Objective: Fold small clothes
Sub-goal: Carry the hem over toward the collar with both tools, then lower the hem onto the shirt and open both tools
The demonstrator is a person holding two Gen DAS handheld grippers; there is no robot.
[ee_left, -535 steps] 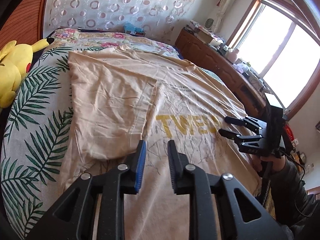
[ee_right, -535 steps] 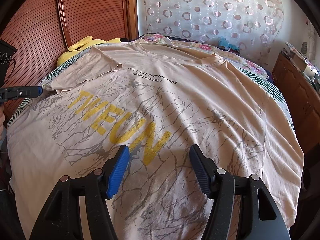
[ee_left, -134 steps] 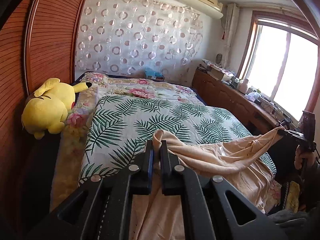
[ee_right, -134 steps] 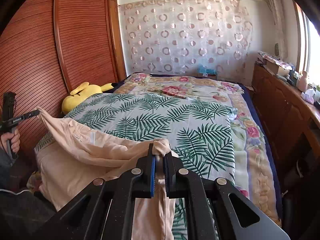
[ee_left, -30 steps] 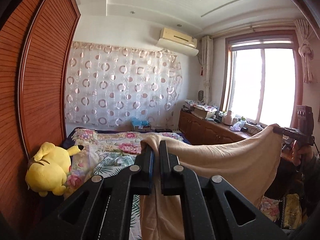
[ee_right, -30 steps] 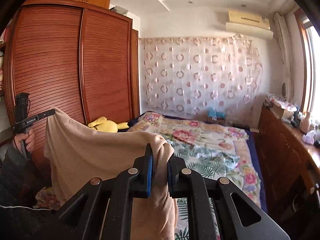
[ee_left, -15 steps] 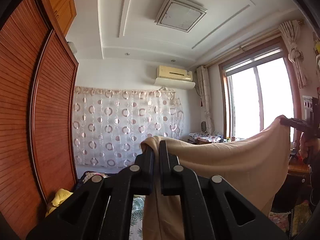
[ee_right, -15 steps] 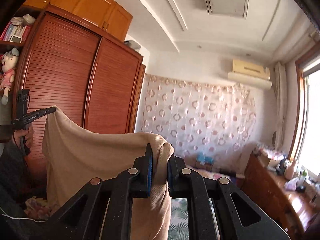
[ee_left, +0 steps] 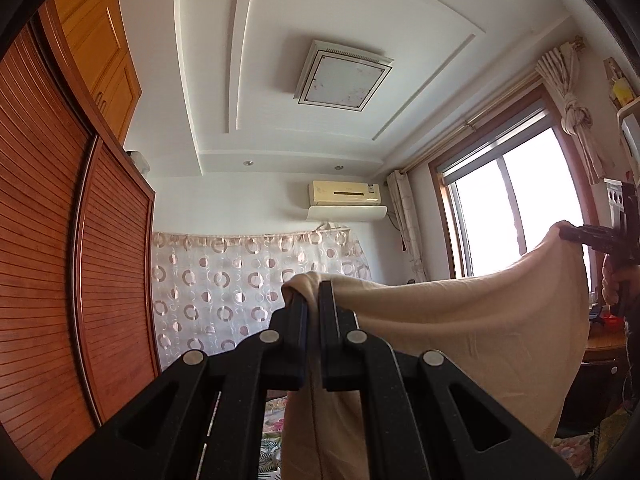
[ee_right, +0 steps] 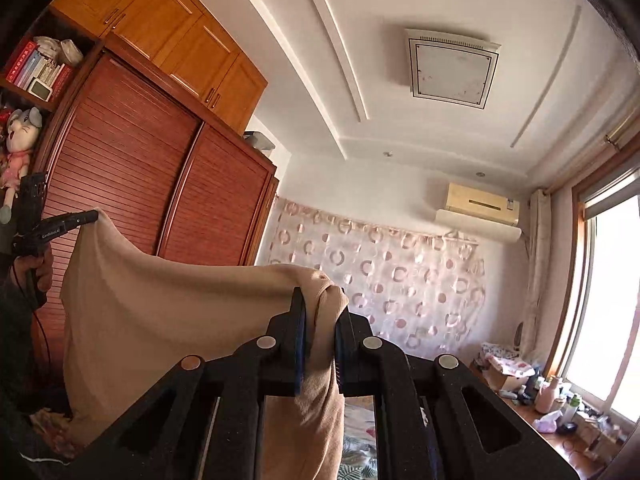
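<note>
A beige T-shirt (ee_left: 472, 328) hangs in the air, stretched between both grippers high above the bed. My left gripper (ee_left: 314, 292) is shut on one bunched corner of it; cloth drapes down between its black fingers. In the right wrist view my right gripper (ee_right: 320, 300) is shut on the other corner of the T-shirt (ee_right: 160, 312), which sags toward the left. Each view also shows the opposite gripper pinching the far corner: the right gripper (ee_left: 568, 234) at the right edge, the left gripper (ee_right: 90, 216) at the left edge, each held by a hand.
A red-brown slatted wardrobe (ee_left: 60, 260) fills the left side, with a shelf of books and a plush toy (ee_right: 20, 140) above. A circle-patterned curtain (ee_left: 224, 292) covers the far wall under an air conditioner (ee_left: 346, 196). A window (ee_left: 512, 216) and cluttered sideboard (ee_right: 552, 404) lie right.
Both grippers have risen and tilted upward with the T-shirt still pinched. The bed and yellow plush have dropped out of view; the ceiling and its lamp now fill the upper half.
</note>
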